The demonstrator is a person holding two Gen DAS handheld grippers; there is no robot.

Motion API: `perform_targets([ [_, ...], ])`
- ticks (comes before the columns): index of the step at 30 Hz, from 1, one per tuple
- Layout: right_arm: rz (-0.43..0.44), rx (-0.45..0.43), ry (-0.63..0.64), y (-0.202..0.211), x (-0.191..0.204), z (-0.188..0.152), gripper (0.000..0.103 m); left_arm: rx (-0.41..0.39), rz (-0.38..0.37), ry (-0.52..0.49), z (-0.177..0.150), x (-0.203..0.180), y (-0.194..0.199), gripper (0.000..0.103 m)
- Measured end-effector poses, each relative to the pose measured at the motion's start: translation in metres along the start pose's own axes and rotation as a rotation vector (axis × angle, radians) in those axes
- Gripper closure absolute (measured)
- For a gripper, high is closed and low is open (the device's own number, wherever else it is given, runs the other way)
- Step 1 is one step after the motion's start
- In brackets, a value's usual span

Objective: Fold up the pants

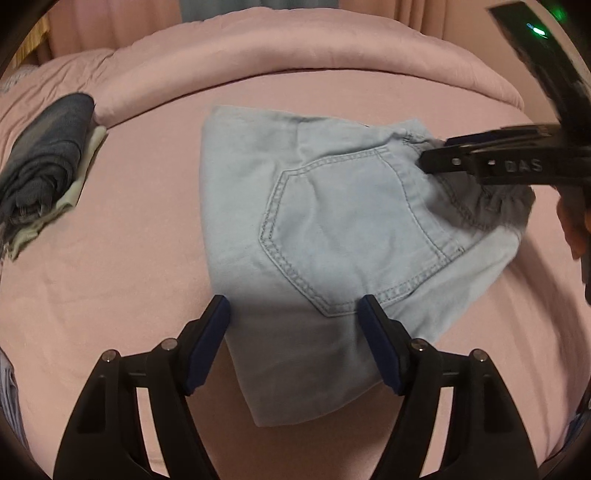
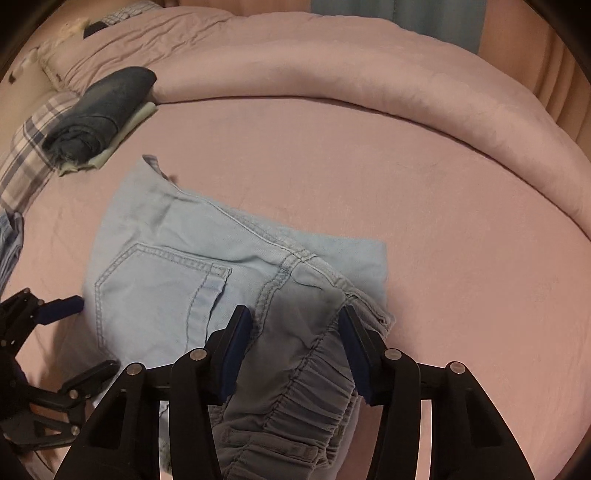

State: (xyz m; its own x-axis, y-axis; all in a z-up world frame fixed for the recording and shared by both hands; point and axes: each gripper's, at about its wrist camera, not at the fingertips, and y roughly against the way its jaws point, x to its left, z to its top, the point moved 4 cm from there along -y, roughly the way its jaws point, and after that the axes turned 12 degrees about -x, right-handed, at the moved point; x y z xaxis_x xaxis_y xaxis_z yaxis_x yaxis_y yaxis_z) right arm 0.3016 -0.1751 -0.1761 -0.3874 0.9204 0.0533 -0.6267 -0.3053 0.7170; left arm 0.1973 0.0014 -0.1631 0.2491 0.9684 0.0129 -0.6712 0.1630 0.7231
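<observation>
Lying folded on pink bed sheet [image 1: 110, 258]: light blue pants [image 1: 332, 229], back pocket [image 1: 343, 236] up. Left gripper [image 1: 293, 314] hovers over near edge, jaws wide, nothing pinched. Right gripper [image 2: 291, 325] straddles elastic waistband [image 2: 295, 391]; whether pads press cloth cannot be told. Dark folded clothes [image 1: 44, 166] sit well apart, near rolled duvet [image 1: 295, 55].

A bedroom in a home. A wide bed [image 2: 369, 177] in a pink sheet fills the view, with a rolled-back pink duvet [image 2: 369, 85] along its far side. Beyond the duvet hang peach curtains [image 1: 413, 11]. At the bed's far left corner lie a checked pillow [image 2: 26, 147] and a stack of folded clothes [image 2: 103, 110].
</observation>
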Motion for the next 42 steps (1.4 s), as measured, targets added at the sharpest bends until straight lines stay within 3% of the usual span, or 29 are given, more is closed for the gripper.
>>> perform_targets([
  [5, 0.065, -0.108, -0.049, 0.049, 0.01, -0.013, 0.05, 0.004, 0.027, -0.01, -0.002, -0.001, 0.004, 0.03],
  [8, 0.074, -0.084, -0.047, 0.055, 0.02, -0.035, 0.051, 0.012, 0.035, 0.016, -0.003, 0.0, 0.005, 0.029],
  [11, 0.005, -0.038, 0.023, 0.041, 0.024, -0.061, 0.051, 0.011, 0.051, 0.023, -0.003, -0.002, 0.007, 0.029],
  [15, -0.005, -0.048, -0.006, 0.047, 0.02, -0.056, 0.05, -0.024, 0.085, 0.035, 0.003, -0.003, 0.022, 0.031],
  [18, 0.024, -0.1, -0.05, 0.074, 0.021, -0.048, 0.05, -0.067, 0.106, 0.056, 0.009, 0.0, 0.045, 0.028],
  [21, 0.024, -0.145, -0.072, 0.105, 0.024, -0.046, 0.039, -0.099, 0.126, 0.104, 0.014, 0.006, 0.072, 0.012],
  [23, 0.015, -0.17, -0.076, 0.124, 0.025, -0.044, 0.026, -0.106, 0.126, 0.131, 0.016, 0.006, 0.089, 0.0],
  [31, 0.052, -0.24, -0.088, 0.175, 0.031, -0.029, 0.006, -0.156, 0.151, 0.197, 0.024, 0.002, 0.151, 0.001],
  [37, 0.049, -0.292, -0.069, 0.203, 0.044, -0.022, 0.001, -0.193, 0.206, 0.175, 0.032, -0.008, 0.184, 0.001],
  [42, 0.039, -0.304, -0.078, 0.209, 0.05, -0.026, 0.001, -0.216, 0.199, 0.192, 0.034, -0.011, 0.198, 0.001],
])
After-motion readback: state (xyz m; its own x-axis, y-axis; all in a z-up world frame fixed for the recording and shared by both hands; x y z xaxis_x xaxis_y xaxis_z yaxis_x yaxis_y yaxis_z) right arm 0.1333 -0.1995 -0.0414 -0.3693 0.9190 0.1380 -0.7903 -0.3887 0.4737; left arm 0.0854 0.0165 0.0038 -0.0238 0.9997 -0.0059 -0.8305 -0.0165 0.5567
